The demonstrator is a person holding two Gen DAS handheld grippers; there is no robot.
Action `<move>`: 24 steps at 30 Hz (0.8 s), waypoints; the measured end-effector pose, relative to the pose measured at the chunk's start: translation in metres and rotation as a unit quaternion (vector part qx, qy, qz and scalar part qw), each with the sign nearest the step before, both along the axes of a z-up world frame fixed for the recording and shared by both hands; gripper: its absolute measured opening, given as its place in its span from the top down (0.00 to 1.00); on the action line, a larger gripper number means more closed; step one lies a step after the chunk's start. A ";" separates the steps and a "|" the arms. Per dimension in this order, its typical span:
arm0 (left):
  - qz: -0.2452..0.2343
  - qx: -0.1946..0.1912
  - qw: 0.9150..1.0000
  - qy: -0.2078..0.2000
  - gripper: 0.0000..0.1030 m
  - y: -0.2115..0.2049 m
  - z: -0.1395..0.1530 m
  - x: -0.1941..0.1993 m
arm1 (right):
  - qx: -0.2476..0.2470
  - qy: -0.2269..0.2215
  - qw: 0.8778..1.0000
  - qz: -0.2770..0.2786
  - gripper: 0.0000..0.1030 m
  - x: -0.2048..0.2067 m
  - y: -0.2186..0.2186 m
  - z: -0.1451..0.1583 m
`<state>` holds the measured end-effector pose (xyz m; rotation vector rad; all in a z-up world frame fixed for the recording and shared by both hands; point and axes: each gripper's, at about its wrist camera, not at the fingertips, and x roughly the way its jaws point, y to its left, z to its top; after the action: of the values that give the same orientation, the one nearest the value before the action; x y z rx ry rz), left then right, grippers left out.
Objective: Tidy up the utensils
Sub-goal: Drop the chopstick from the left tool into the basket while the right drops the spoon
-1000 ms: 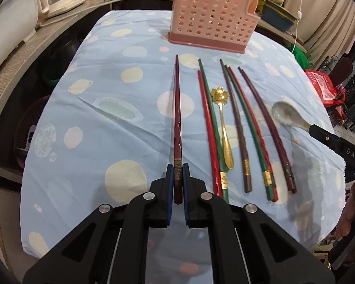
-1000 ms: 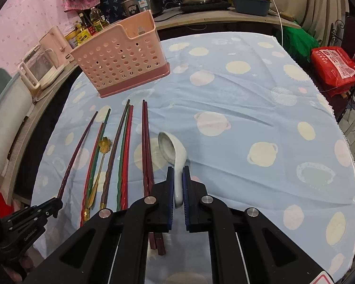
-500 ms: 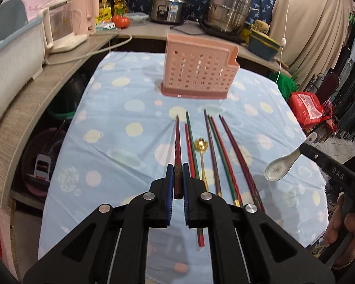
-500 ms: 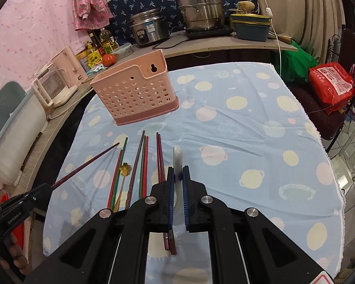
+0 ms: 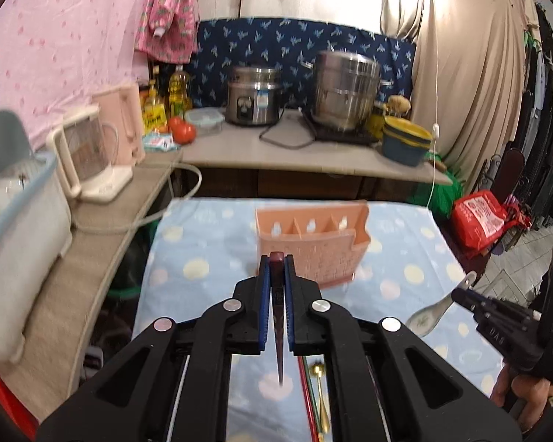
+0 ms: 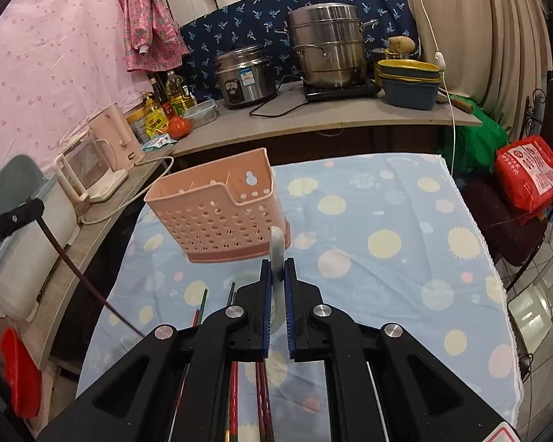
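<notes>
My left gripper (image 5: 276, 276) is shut on a dark red chopstick (image 5: 278, 331) and holds it in the air, tip hanging down; the chopstick also shows in the right wrist view (image 6: 77, 276). My right gripper (image 6: 276, 280) is shut on a white ceramic spoon (image 6: 276, 254), also raised; the spoon shows in the left wrist view (image 5: 435, 311). A pink perforated utensil basket (image 6: 217, 210) with open compartments stands on the blue dotted tablecloth (image 6: 387, 258) ahead of both grippers. Several chopsticks (image 6: 232, 397) and a gold spoon (image 5: 319, 390) lie on the cloth below.
A counter (image 6: 313, 118) behind the table holds a rice cooker (image 6: 243, 77), a steel pot (image 6: 328, 44) and stacked bowls (image 6: 409, 81). A kettle (image 6: 88, 169) and a white dish bin (image 5: 18, 228) stand at the left. A red bag (image 6: 527, 169) sits right of the table.
Both grippers have lifted their loads well above the cloth and tilted up toward the basket. The chopstick now hangs tip down and the spoon is in the air.
</notes>
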<state>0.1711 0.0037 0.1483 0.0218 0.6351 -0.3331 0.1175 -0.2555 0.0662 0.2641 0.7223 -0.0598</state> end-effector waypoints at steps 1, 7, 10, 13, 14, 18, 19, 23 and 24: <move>-0.001 -0.001 1.000 -0.011 0.93 -0.003 0.010 0.007 | 0.002 -0.003 1.000 0.001 0.93 0.006 -0.001 0.003; 0.003 -0.015 0.997 -0.074 0.93 -0.013 0.068 0.037 | -0.005 -0.030 1.000 -0.001 0.93 0.051 -0.008 0.030; 0.006 -0.023 0.995 -0.098 0.93 -0.017 0.091 0.051 | -0.013 -0.042 0.999 0.001 0.93 0.075 -0.008 0.042; 0.011 -0.029 0.993 -0.110 0.93 -0.022 0.102 0.069 | -0.013 -0.053 0.999 -0.001 0.93 0.101 -0.007 0.050; 0.010 -0.031 0.993 -0.111 0.93 -0.023 0.104 0.073 | -0.009 -0.053 0.999 -0.002 0.93 0.110 -0.008 0.050; 0.020 -0.028 0.994 -0.109 0.93 -0.030 0.097 0.099 | -0.003 -0.044 0.999 0.000 0.93 0.141 -0.007 0.040; 0.020 -0.027 0.994 -0.104 0.93 -0.031 0.093 0.104 | -0.003 -0.039 0.999 0.001 0.93 0.147 -0.006 0.036; 0.022 -0.021 0.997 -0.077 0.93 -0.034 0.067 0.123 | -0.004 -0.016 1.000 0.003 0.93 0.163 -0.002 0.015; 0.022 -0.019 0.997 -0.071 0.93 -0.034 0.061 0.126 | -0.004 -0.008 1.000 0.005 0.93 0.167 -0.002 0.007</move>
<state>0.2966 -0.0302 0.2089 -0.0060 0.4872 -0.2976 0.2846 -0.2577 0.0736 0.2541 0.7073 -0.0511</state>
